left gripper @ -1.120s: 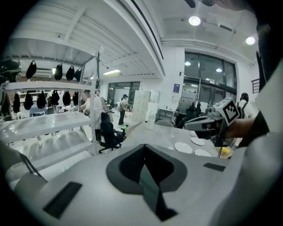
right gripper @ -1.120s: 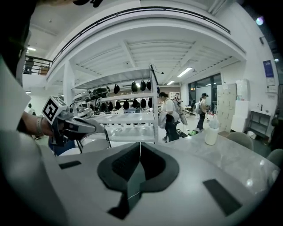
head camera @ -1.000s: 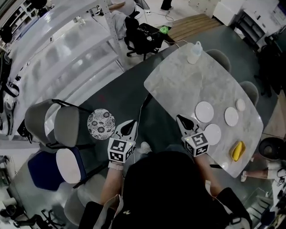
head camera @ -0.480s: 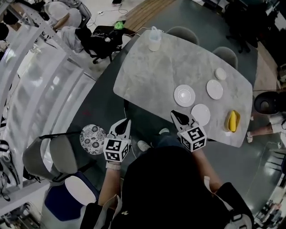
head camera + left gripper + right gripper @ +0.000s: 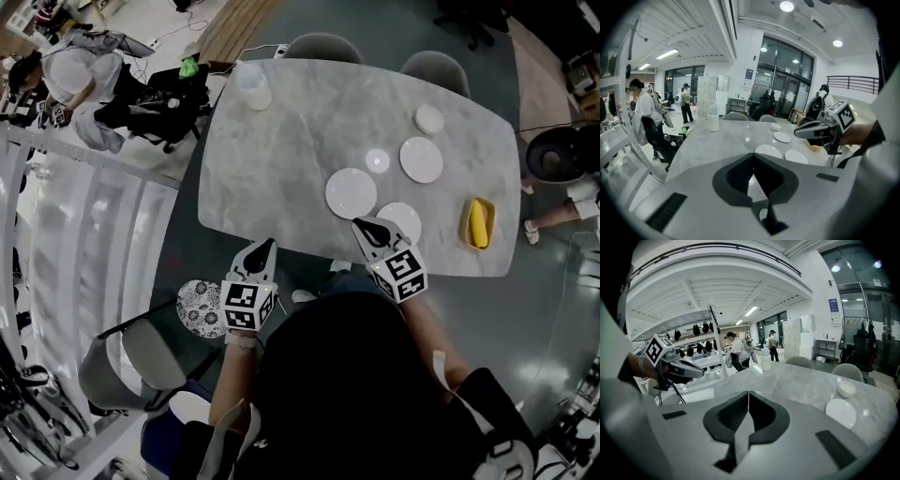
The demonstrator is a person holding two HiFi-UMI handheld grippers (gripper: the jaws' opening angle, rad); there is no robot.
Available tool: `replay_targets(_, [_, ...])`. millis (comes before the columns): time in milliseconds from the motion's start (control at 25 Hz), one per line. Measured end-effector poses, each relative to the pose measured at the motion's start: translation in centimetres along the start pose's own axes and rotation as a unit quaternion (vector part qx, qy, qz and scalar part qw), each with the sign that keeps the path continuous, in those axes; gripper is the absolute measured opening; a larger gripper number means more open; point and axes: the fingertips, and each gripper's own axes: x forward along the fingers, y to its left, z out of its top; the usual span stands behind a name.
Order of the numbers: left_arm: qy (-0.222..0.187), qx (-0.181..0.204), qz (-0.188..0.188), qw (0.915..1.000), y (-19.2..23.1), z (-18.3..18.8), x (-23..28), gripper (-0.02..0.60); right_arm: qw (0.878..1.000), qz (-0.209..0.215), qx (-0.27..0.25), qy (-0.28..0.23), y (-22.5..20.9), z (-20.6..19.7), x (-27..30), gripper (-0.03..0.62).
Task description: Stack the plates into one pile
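Three white plates lie apart on the marble table: one in the middle, one farther right, and one at the near edge, partly behind my right gripper. A small white bowl stands beyond them. My right gripper is shut and empty, its tip over the table's near edge. My left gripper hovers just short of that edge, shut and empty. The left gripper view shows its closed jaws, the plates and the right gripper. The right gripper view shows one plate and the bowl.
A white bottle stands at the table's far left corner and a yellow object at its right end. Two grey chairs sit along the far side. A patterned round disc and more chairs lie at the lower left. People stand at the upper left.
The view has swung so the table now lies straight ahead. Both grippers have come up to the table's near edge, the right one beside the nearest plate. Both stay shut.
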Motion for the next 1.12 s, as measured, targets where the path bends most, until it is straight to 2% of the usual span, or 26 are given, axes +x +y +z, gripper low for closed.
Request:
replay_targets(240, [0.035,0.001,-0.017,0.9993,-2.5,0.6,5.5,0.009,0.999,-0.002,0.029,0.019,-4.4,-2.4,0.0,0.018])
replay_targets(600, [0.088,0.041,-0.062,0.9933,-4.7,-0.2,12.3,0.009,0.997,-0.017,0.062,0.045,-8.2,-5.5,1.0,0.02])
replay_targets(880, [0.131,0.066,-0.104,0.9837,-5.0,-1.9,16.5,0.009,0.992,-0.06,0.094,0.057,-10.6,-6.8,2.3,0.02])
replay_targets(1120, [0.163,0.086,-0.16,0.9697,-5.2,-2.9,19.3,0.009,0.983,-0.105,0.123,0.083,-11.8,-8.3,3.1,0.02])
